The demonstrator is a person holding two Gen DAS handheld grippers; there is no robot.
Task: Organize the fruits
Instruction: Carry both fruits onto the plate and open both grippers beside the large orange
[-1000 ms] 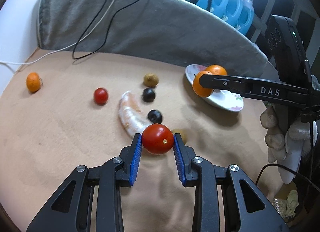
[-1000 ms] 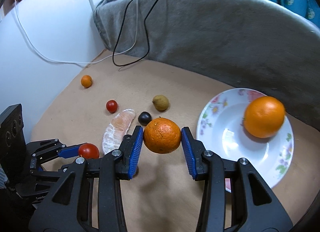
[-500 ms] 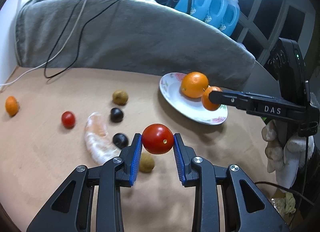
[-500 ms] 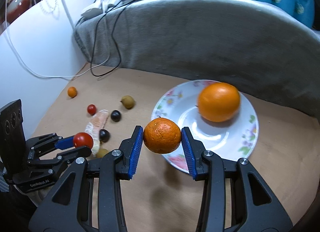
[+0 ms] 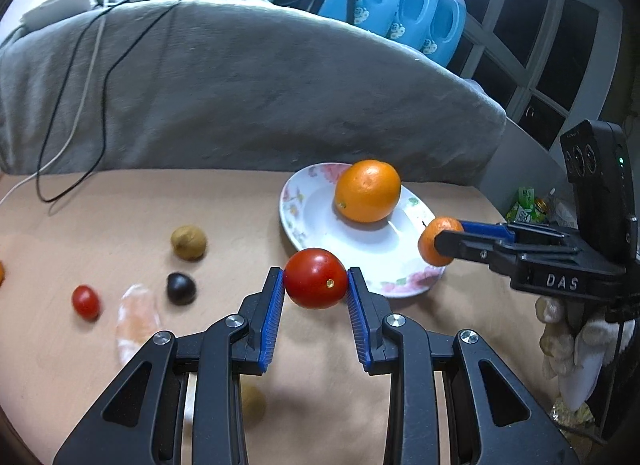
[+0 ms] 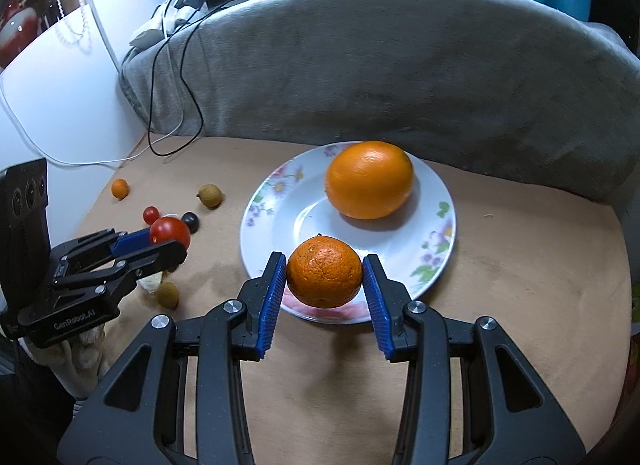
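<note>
Left jaws: left gripper [image 5: 316,285] squeezes a smooth, shiny round tomato [image 5: 315,278], just beside the plate [image 5: 384,265].
Right jaws: right gripper [image 6: 324,279] squeezes a bumpy mandarin [image 6: 324,277], above the plate's near rim.
Plate: glossy, flowered, holds a big orange [image 6: 370,179].
Pose: both point down.

The left gripper [image 5: 315,285] clamps a tomato [image 5: 315,284] just off the plate's [image 5: 304,221] near rim; an orange [image 5: 367,190] sits on the plate, and the right gripper [image 5: 438,241] holds a mandarin [image 5: 430,243] over its right rim
</note>
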